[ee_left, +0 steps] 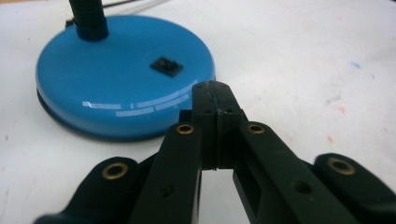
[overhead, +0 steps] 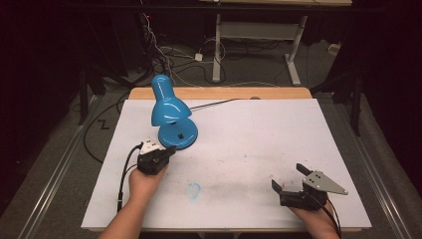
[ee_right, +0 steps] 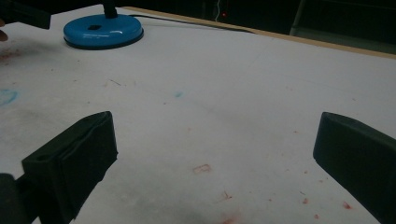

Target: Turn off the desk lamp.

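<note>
A blue desk lamp [overhead: 170, 112] stands on the white table sheet at the far left, its shade bent down over its round base [overhead: 177, 134]. In the left gripper view the base [ee_left: 121, 79] lies just ahead, with a small black switch [ee_left: 166, 66] on top. My left gripper [overhead: 169, 152] is shut with nothing in it, and its tip hovers close to the base's front rim [ee_left: 215, 93]. My right gripper [overhead: 288, 178] rests near the table's front right with its jaws wide open and nothing between them [ee_right: 215, 154]; the lamp base [ee_right: 103, 31] lies far off.
The lamp's dark cord [overhead: 219, 103] runs off the back of the table. The white sheet [overhead: 249, 144] has a blue smear [overhead: 193, 189] and red specks. Behind the table are cables on the floor and a desk frame [overhead: 259, 35].
</note>
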A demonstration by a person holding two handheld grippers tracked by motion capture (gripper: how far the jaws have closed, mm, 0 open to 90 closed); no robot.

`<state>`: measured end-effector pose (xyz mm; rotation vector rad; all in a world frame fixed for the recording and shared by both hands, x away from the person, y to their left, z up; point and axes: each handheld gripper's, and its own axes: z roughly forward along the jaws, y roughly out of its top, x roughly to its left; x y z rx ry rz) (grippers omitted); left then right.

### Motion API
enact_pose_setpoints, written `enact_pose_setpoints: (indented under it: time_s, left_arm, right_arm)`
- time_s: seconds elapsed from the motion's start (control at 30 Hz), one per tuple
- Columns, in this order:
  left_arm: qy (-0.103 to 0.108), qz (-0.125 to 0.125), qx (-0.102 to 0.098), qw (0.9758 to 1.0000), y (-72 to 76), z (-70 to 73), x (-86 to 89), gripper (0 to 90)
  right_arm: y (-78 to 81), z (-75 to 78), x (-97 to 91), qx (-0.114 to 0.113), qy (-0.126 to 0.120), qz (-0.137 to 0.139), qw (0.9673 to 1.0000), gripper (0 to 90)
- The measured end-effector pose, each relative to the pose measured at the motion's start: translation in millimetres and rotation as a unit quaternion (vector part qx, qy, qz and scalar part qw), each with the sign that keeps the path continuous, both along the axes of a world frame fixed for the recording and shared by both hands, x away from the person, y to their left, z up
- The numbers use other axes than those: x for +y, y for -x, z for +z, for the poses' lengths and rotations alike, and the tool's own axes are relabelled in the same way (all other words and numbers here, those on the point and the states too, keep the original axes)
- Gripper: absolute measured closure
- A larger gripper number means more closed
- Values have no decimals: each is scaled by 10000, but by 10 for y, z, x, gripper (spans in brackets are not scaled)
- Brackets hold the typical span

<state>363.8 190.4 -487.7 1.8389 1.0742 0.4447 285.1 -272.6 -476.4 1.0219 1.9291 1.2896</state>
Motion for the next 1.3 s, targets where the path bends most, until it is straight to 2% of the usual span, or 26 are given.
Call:
enact_pose_setpoints:
  time_s: [0.23, 0.33, 0.47, 0.67, 0.8, 1.0, 1.07, 1.13, 1.3]
  left_arm:
    - [36, -68, 17, 10000, 298, -47, 118, 879]
    - [-108, -112, -47, 9999, 416, -60, 156, 879]
    - [-1, -158, -57, 9999, 562, -49, 192, 879]
    - [-50, -244, -140, 9996, 744, -14, 233, 879]
    - [83, -217, -152, 9996, 754, -31, 257, 879]
    - [104, -260, -199, 9994, 724, -49, 234, 865]
    - [101, -299, -165, 9994, 715, -50, 247, 703]
    - [96, -321, -146, 9993, 707, -49, 266, 668]
    - [90, -348, -17, 9994, 673, -51, 297, 426]
  right_arm:
    - [12, 12, -7, -11, -23, -20, 10000, 3]
    - [8, 7, -6, -12, 4, -9, 10000, 3]
    - [6, 3, 5, -15, 25, 4, 10000, 3]
    - [18, 14, -6, -31, 20, -10, 10000, 3]
    - [17, 12, -15, -18, 6, -42, 10000, 3]
    - [21, 17, -6, -41, 26, -25, 10000, 3]
    - [15, 7, 4, -19, 38, -22, 10000, 3]
    - [14, 4, 9, -17, 41, -17, 10000, 3]
    - [17, 3, 24, -15, 60, 11, 10000, 3]
